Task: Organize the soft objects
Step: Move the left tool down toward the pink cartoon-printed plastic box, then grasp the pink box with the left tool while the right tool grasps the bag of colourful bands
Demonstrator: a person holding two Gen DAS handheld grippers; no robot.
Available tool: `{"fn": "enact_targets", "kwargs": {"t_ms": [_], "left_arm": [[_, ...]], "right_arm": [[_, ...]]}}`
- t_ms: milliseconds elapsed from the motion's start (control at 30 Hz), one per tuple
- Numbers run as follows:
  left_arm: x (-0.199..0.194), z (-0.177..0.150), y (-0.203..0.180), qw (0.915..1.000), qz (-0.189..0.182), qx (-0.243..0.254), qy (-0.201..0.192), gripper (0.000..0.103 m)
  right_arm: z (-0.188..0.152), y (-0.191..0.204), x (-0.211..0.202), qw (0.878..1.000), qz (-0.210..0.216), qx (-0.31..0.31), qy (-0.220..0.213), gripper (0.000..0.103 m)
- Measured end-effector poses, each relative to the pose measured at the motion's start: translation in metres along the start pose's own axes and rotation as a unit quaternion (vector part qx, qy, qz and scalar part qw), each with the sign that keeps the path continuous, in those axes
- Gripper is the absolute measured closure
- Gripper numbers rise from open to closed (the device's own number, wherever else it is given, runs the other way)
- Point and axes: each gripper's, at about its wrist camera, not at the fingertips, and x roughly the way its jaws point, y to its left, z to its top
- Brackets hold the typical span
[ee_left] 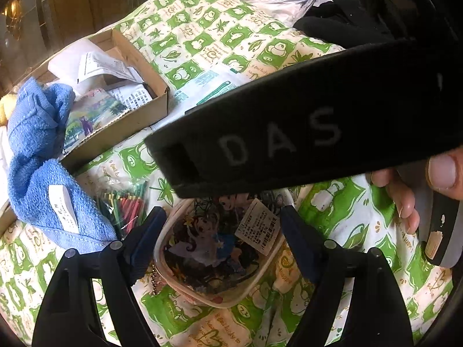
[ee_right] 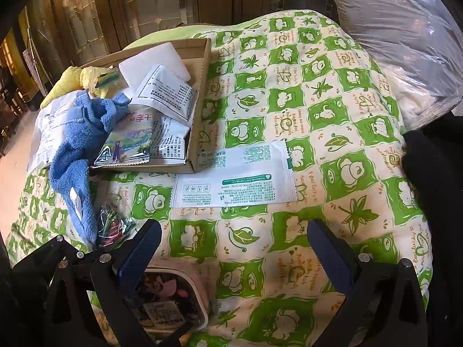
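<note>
A clear pouch with a cartoon print and a barcode label [ee_left: 220, 248] lies on the green-and-white quilt [ee_left: 202, 34]. My left gripper [ee_left: 222, 231] is open, its fingers either side of the pouch, not closed on it. The pouch also shows low in the right wrist view [ee_right: 170, 300]. My right gripper [ee_right: 234, 248] is open and empty above the quilt [ee_right: 318, 92]. A blue towel [ee_left: 37, 156] hangs from a cardboard box [ee_left: 139, 57]; both show in the right wrist view, towel [ee_right: 75, 144], box [ee_right: 199, 98]. A white sachet [ee_right: 234, 182] lies flat on the quilt.
The right handheld gripper's black body [ee_left: 303, 127] crosses the left wrist view. A bag of coloured sticks [ee_left: 124, 208] lies beside the towel. The box holds printed packets [ee_right: 165, 92] and a yellow cloth [ee_right: 78, 81]. A plastic bag [ee_right: 399, 29] sits far right.
</note>
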Motion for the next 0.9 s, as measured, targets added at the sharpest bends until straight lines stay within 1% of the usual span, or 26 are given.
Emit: {"fn": "enact_targets", "kwargs": {"t_ms": [100,200,267,367,567,700,800,900], "left_arm": [[-0.003,-0.004,0.000,1.0000,0.001,-0.004,-0.003,0.027],[-0.014,-0.012,0.002,0.9999,0.002,-0.012,-0.008,0.038],[-0.021,-0.014,0.006,0.9997,0.000,-0.024,-0.011,0.049],[-0.031,-0.022,0.014,0.9992,-0.001,-0.039,-0.010,0.057],[-0.040,-0.034,0.026,0.9980,0.023,-0.058,-0.007,0.059],[-0.054,-0.047,0.040,0.9964,0.036,-0.077,-0.006,0.059],[-0.061,-0.055,0.048,0.9945,0.028,-0.100,-0.005,0.059],[-0.066,-0.058,0.049,0.9931,0.027,-0.113,-0.013,0.059]], "right_arm": [[0.000,0.000,-0.001,1.000,0.001,-0.001,-0.002,0.000],[-0.001,0.001,-0.002,1.000,0.002,-0.002,-0.004,0.000],[-0.002,0.002,-0.003,1.000,0.002,-0.003,-0.005,0.000],[-0.002,0.003,-0.005,1.000,0.003,-0.005,-0.007,0.000],[-0.003,0.007,-0.006,1.000,0.010,-0.016,-0.007,0.000],[-0.002,0.013,-0.001,0.999,0.022,-0.030,0.001,0.000],[-0.002,0.021,0.004,0.998,0.034,-0.046,0.010,0.000],[-0.002,0.029,0.009,0.997,0.035,-0.061,0.017,0.000]]}}
